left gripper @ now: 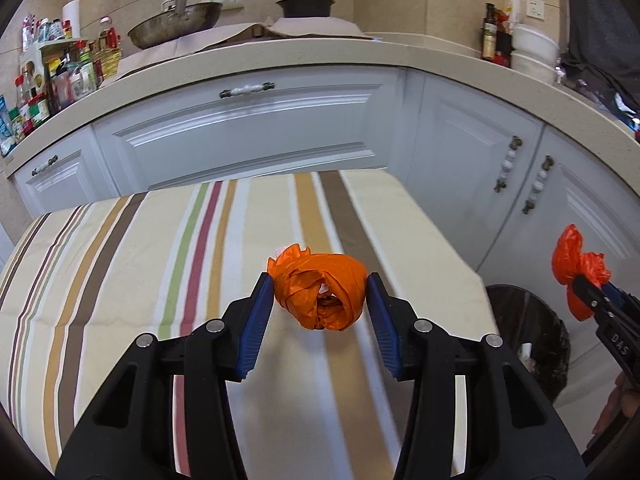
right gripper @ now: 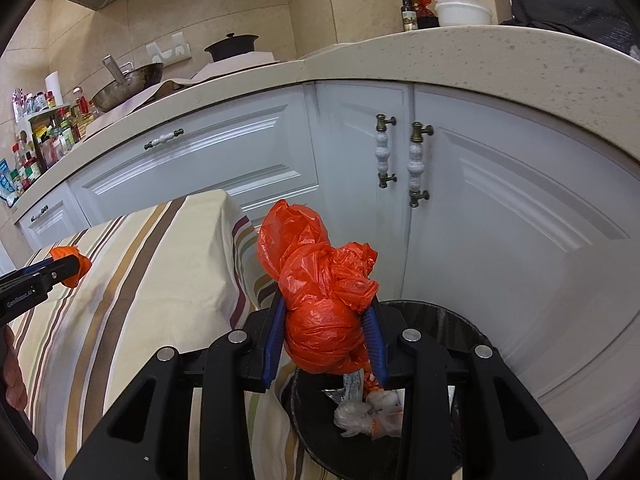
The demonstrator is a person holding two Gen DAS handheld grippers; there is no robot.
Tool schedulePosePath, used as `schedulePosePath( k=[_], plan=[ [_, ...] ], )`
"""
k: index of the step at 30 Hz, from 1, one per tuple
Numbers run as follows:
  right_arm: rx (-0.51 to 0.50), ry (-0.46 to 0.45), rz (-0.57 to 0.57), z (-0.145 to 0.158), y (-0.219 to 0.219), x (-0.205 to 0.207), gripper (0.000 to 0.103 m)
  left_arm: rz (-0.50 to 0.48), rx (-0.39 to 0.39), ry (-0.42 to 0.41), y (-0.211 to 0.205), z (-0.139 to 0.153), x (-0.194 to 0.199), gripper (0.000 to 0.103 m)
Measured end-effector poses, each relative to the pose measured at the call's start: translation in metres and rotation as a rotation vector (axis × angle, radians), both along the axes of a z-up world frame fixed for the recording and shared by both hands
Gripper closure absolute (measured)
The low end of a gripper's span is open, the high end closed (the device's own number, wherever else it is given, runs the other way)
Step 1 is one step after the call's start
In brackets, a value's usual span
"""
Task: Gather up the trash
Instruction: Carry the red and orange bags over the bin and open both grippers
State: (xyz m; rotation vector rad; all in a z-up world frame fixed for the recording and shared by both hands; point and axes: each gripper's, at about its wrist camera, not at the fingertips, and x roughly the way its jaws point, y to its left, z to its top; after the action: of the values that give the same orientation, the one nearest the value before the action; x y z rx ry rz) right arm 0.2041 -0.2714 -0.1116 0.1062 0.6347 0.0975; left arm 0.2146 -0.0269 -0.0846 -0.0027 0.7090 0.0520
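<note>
Trash, two items. Orange wad (left gripper: 318,292): crumpled plastic wrap, held just above the striped cloth (left gripper: 120,264), between the pads of the left gripper (left gripper: 319,294); both pads touch its sides, so the jaws are gripping it. Red bag (right gripper: 320,300): knotted, loose top flaring upward, clamped at its middle by the right gripper (right gripper: 326,332), poised over the near rim of the bin (right gripper: 460,324).

Bin contents: clear plastic and paper scraps (right gripper: 368,412) at the bottom; black liner.

Risks, as judged:
- Wad is springy and only lightly pinched at its widest part; it may squirt out sideways and roll off the cloth.
- Bag hangs at the bin's edge nearest the table, not over the centre; released here it may catch the rim and drop to the floor.
- Loose bag top may snag on a finger at release.
- Both grippers heading to one opening may collide.
- A low pass of the left gripper may drag the cloth.

Surface: table draped in cream cloth with brown, ochre, green and red stripes; cloth hangs over the edge beside the bin.

Room: kitchen. White cabinets (right gripper: 500,184) with ceramic handles, speckled counter (left gripper: 320,56), beige tiles. On counter: wok (left gripper: 176,24), black pot (left gripper: 306,4), bottles (left gripper: 48,80), white bowls (left gripper: 534,46).
</note>
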Motion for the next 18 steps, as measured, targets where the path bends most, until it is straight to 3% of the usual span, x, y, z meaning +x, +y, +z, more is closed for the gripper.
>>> schedulePosePath(
  k=[18],
  plan=[
    [-0.019, 0.008, -0.119, 0.011, -0.055, -0.065, 0.067, -0.225, 0.021, -0.008, -0.11, 0.003, -0.044, 0.057]
  ],
)
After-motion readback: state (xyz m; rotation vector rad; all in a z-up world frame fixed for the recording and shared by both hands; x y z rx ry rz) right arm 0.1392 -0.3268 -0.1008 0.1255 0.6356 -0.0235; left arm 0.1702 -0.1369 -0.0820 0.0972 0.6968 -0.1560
